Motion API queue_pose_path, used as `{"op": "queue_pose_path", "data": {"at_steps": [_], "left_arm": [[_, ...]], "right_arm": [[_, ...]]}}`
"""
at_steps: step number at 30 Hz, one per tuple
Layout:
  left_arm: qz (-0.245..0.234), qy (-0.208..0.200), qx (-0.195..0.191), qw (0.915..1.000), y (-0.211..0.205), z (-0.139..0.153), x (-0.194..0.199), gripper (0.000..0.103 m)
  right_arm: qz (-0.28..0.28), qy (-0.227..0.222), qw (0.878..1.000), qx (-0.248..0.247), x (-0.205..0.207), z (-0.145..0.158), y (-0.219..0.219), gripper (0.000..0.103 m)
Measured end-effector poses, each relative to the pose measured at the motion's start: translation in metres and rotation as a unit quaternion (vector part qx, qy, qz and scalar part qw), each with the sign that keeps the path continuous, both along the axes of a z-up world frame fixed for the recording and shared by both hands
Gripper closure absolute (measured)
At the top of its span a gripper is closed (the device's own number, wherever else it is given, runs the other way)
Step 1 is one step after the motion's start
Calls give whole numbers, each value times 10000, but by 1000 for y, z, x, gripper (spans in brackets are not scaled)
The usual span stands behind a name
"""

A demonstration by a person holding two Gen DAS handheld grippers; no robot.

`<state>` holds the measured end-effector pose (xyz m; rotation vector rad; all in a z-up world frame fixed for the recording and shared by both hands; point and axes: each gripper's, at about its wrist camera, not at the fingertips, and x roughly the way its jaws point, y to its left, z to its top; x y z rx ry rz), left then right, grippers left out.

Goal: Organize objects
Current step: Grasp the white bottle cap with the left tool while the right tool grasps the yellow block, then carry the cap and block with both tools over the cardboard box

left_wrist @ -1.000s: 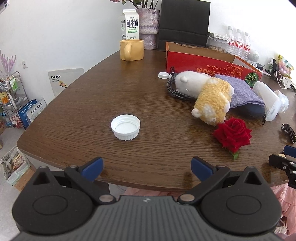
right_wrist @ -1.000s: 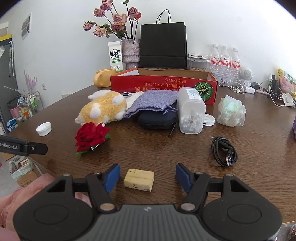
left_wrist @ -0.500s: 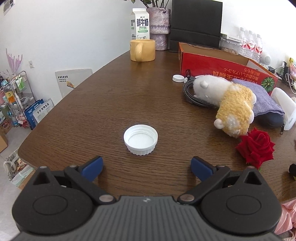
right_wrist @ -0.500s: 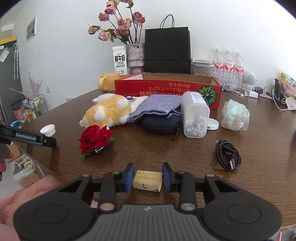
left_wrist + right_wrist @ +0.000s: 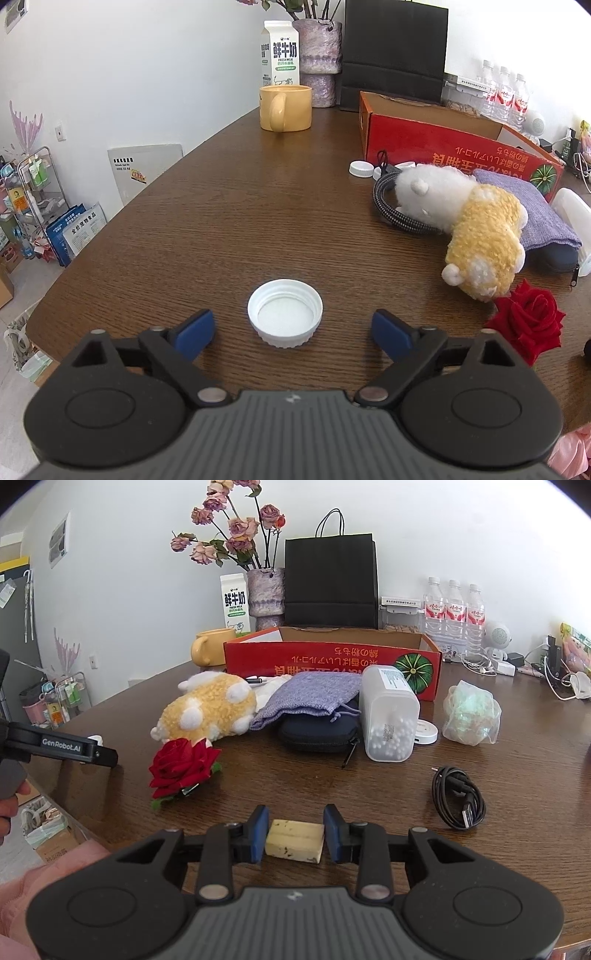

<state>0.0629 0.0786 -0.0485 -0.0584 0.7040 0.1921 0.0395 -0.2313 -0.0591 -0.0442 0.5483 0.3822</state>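
Left fingers (image 5: 207, 328) narrower around cap (image 5: 284, 313), untouched.

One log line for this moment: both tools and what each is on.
left tool: closing, astride white cap, pads clear | right tool: shut on soap bar | both on table

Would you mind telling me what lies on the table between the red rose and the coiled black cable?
Only bare wooden table lies between the red rose and the coiled black cable; nothing rests on that stretch, as the right wrist view shows.
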Motion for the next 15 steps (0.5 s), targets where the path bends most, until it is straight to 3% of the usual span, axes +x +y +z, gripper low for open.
{"op": "queue_pose_path", "data": {"at_steps": [2,15], "left_arm": [[15,-108,12,9999,-1,3,-2,60],[-26,-251,-42,9997,-5,10,-3,62]], "right_arm": [[2,-4,10000,2,1,0,0,72],[35,-8,10000,32,5,1,2,72]]}}
